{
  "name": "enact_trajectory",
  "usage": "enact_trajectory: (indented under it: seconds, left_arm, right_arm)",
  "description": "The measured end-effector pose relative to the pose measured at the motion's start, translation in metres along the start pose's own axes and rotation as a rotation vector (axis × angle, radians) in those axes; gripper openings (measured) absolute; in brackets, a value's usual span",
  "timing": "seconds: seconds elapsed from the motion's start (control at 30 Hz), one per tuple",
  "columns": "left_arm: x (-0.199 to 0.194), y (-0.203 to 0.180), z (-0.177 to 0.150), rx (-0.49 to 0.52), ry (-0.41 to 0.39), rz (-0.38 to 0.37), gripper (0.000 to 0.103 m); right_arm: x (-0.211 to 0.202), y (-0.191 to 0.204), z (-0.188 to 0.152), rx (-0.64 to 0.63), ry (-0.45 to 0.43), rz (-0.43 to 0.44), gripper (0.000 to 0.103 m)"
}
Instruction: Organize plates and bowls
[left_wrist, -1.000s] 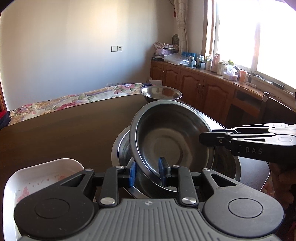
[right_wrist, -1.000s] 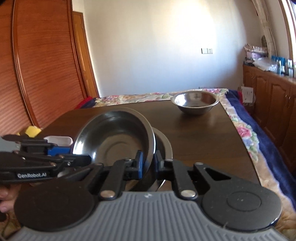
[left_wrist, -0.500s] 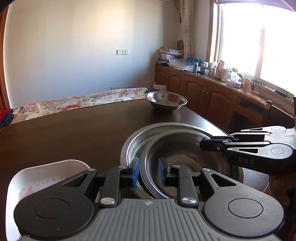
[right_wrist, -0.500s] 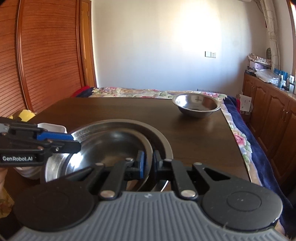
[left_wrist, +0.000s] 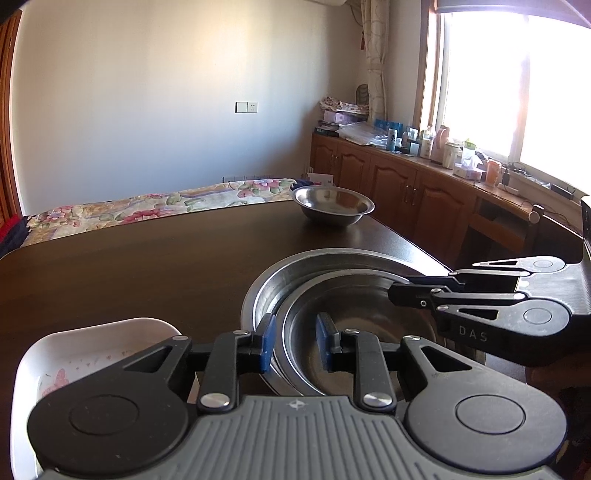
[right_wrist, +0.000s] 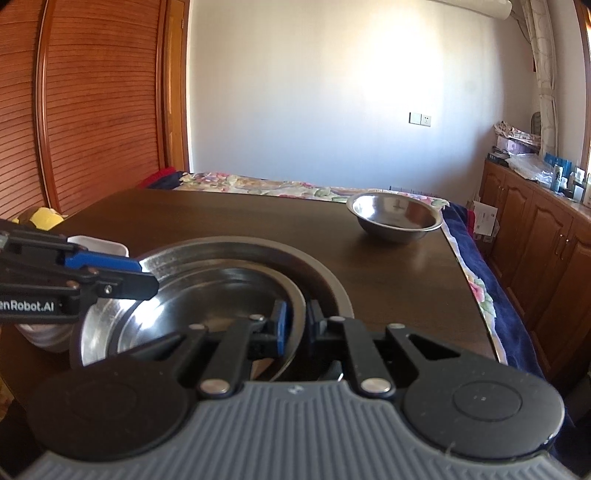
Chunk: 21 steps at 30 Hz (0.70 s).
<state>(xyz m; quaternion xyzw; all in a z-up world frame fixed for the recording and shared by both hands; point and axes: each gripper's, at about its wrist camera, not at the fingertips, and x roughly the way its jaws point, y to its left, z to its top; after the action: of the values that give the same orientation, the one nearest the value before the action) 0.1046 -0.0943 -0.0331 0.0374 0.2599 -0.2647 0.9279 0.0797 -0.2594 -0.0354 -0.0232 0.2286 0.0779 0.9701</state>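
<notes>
With the inner steel bowl (left_wrist: 354, 314) nested in the larger basin (left_wrist: 291, 269), spread the left gripper (left_wrist: 293, 341) and right gripper (right_wrist: 297, 325), each narrowly straddling its rim, fully before withdrawing.

Bright daylight blows out the window (left_wrist: 517, 92) (right side); edges bow; near foreground slightly soft.
</notes>
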Motion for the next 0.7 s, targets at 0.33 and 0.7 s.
enact_trajectory:
  seconds: [0.33,0.7]
  left_arm:
    - [-0.003,0.001,-0.001,-0.034,-0.024,-0.006,0.027]
    - [-0.009,-0.003,0.001,-0.018,-0.045,0.019,0.055]
  right_arm:
    - [-0.011,0.003,-0.001,0.023,-0.102,-0.02,0.013]
    - [-0.029,0.008,-0.009,0.031,-0.182,-0.043,0.013]
